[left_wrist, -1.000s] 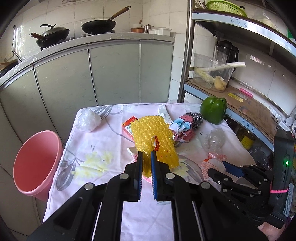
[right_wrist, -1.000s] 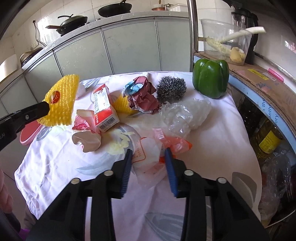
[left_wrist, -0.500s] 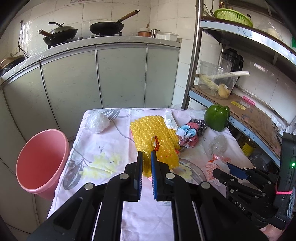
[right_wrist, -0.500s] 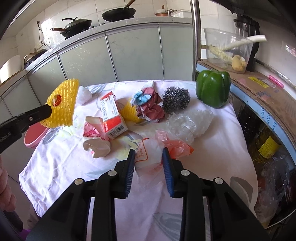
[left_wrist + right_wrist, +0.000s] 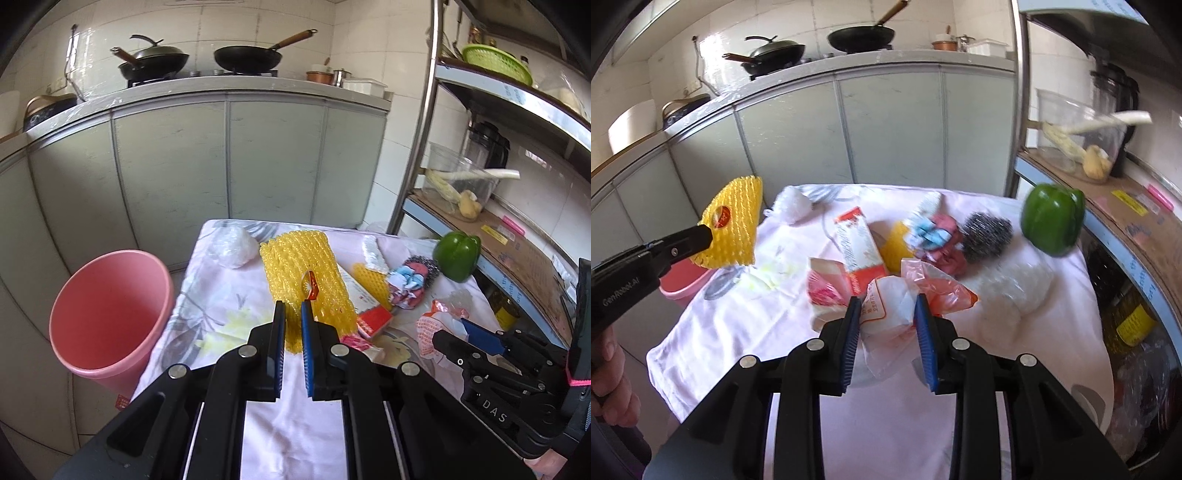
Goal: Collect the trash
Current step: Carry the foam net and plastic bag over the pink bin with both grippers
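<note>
My left gripper (image 5: 293, 308) is shut on a yellow foam fruit net (image 5: 306, 277) and holds it above the table, up from the cloth. From the right wrist view the same yellow net (image 5: 733, 223) hangs at the left gripper's tip, over the table's left side. My right gripper (image 5: 888, 308) is shut on a crumpled white and orange plastic bag (image 5: 897, 306), lifted a little off the table; in the left wrist view the bag (image 5: 434, 326) shows at the right gripper's tip. A pink bin (image 5: 107, 314) stands on the floor left of the table.
On the white floral tablecloth (image 5: 746, 317) lie a red and white carton (image 5: 858, 247), a crumpled pink wrapper (image 5: 827, 291), a clear plastic wad (image 5: 1015, 288), a steel scourer (image 5: 986, 236), a green pepper (image 5: 1052, 218) and a white wad (image 5: 792, 205). A metal rack (image 5: 491, 229) stands right.
Both grippers have risen and drawn back from the table with their loads. The yellow net has shifted left toward the pink bin, and the bag has come up off the cloth.
</note>
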Tool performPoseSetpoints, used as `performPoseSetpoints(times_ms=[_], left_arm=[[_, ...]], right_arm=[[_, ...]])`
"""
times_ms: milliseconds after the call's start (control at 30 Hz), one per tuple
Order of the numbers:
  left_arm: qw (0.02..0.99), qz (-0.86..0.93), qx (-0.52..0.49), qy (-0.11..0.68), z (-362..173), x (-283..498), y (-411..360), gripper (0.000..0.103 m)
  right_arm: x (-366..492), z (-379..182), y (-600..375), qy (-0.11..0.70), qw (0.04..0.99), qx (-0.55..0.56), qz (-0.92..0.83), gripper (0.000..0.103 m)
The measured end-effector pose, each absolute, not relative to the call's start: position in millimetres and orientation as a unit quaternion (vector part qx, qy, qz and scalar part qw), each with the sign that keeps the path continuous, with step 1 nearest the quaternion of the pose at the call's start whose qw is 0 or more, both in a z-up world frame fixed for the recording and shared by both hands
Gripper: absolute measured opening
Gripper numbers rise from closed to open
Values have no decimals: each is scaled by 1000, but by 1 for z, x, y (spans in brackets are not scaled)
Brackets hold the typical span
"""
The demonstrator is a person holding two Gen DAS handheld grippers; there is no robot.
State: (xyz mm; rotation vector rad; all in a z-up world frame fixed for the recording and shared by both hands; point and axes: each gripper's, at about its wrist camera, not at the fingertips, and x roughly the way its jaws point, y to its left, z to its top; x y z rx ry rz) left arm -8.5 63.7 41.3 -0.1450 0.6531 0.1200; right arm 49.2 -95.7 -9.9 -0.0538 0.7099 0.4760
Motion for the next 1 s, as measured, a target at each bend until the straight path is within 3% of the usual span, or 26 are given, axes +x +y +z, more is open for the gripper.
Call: performPoseSetpoints(times_ms=[1000], left_arm=[[913, 226, -155, 301, 27, -54, 220, 8]], right_arm=[[46, 26, 102, 314, 845, -93, 424, 30]])
